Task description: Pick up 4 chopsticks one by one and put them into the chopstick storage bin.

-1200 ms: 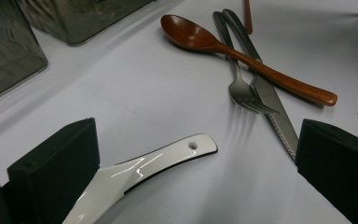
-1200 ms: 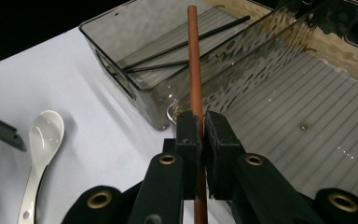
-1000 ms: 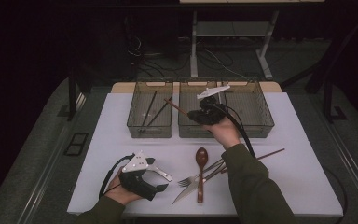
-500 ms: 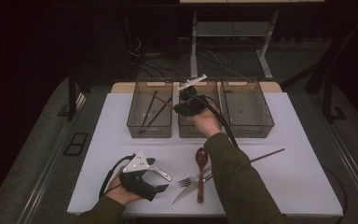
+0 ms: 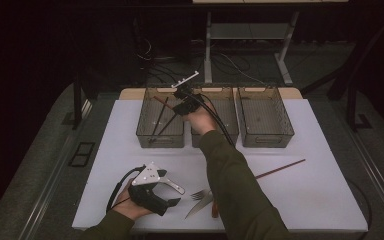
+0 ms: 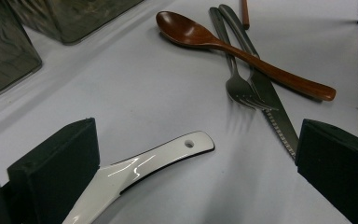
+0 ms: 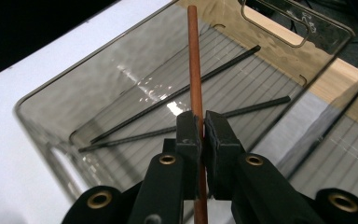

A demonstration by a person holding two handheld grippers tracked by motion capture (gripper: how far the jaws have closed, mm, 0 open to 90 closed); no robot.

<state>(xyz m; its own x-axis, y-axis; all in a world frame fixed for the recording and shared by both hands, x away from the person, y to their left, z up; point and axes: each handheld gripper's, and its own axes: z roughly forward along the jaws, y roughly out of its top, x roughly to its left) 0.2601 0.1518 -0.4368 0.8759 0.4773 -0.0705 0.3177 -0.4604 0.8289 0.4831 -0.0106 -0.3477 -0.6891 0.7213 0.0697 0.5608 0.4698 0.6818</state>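
Right gripper (image 7: 201,133), jaws clamped on a brown chopstick (image 7: 195,60), holds it over the left bin (image 7: 51,109), long axis above 2 black chopsticks (image 7: 177,93) (left gripper (image 5: 152,192) jaws apart, nothing pinched).

Olive sleeves – black grippers (image 5: 152,196), brass screws – grey plate, black cable.

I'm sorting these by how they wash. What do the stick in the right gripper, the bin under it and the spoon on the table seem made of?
Chopstick: likely wood or bamboo; matte reddish-brown, no glare.
Bin: looks like clear smoky plastic; see-through walls with soft glints and a ribbed floor.
Spoon: probably lacquered wood; warm brown with a glossy sheen, though coloured plastic can't be ruled out.
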